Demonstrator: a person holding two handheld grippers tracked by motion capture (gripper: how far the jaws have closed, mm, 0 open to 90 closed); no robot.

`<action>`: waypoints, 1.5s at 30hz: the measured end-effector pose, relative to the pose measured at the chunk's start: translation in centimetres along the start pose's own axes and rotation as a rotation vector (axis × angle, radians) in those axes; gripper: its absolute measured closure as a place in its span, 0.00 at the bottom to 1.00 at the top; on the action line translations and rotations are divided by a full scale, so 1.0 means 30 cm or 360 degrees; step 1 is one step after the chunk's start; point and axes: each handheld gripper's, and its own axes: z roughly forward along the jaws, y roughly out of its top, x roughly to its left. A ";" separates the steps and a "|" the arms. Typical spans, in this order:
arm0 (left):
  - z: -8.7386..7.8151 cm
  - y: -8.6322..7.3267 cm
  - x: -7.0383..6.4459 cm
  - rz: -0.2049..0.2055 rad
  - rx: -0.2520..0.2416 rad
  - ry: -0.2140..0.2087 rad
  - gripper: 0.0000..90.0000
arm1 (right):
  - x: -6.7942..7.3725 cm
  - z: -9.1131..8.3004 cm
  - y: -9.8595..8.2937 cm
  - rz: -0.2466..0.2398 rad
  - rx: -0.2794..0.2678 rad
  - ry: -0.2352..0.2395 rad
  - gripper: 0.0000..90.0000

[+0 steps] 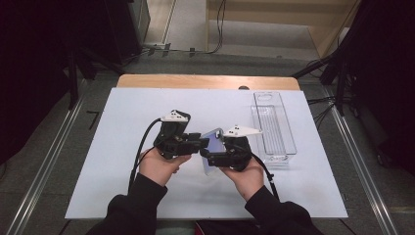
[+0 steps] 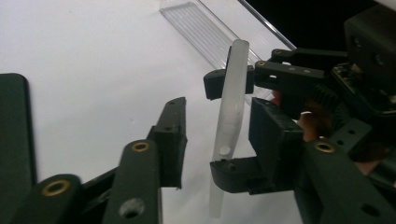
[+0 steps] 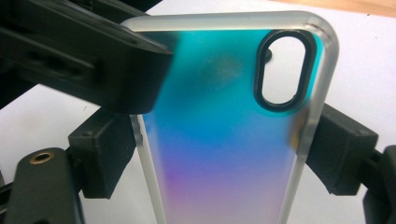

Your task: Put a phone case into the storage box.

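Two hand-held grippers meet over a white table around a phone case.

The right gripper point(image 1: 211, 155) clamps the phone case point(image 1: 213, 147) by its two long edges and holds it upright above the middle of the white table point(image 1: 122, 147). In the right gripper view the case shows a frosted rim, a teal-to-violet back and a black oval camera cutout point(image 3: 282, 70). The left gripper point(image 1: 201, 143) is wide open, its jaws either side of the case's flat faces; one pad point(image 3: 93, 60) crosses the near face, though contact is unclear. A clear plastic tray point(image 1: 272, 128) lies flat to the right, well apart. Black cables trail from both grippers.
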 end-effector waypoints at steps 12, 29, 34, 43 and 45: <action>-0.048 0.003 0.003 0.0130 0.0073 -0.0187 0.42 | -0.060 -0.026 0.014 0.0007 0.0022 0.0019 0.17; -0.013 -0.094 0.094 0.0362 0.0116 -0.0298 0.35 | -0.125 -0.090 0.042 -0.0081 0.0023 0.0203 0.17; 0.000 -0.137 0.128 0.0372 0.0135 -0.0290 0.35 | -0.139 -0.099 0.045 -0.0075 0.0027 0.0215 0.17; -0.011 -0.222 0.166 0.0424 0.0178 -0.0282 0.36 | -0.155 -0.116 0.055 -0.0079 0.0017 0.0223 0.17; -0.016 -0.237 0.172 0.0414 0.0170 -0.0283 0.36 | -0.157 -0.118 0.056 -0.0080 0.0023 0.0218 0.17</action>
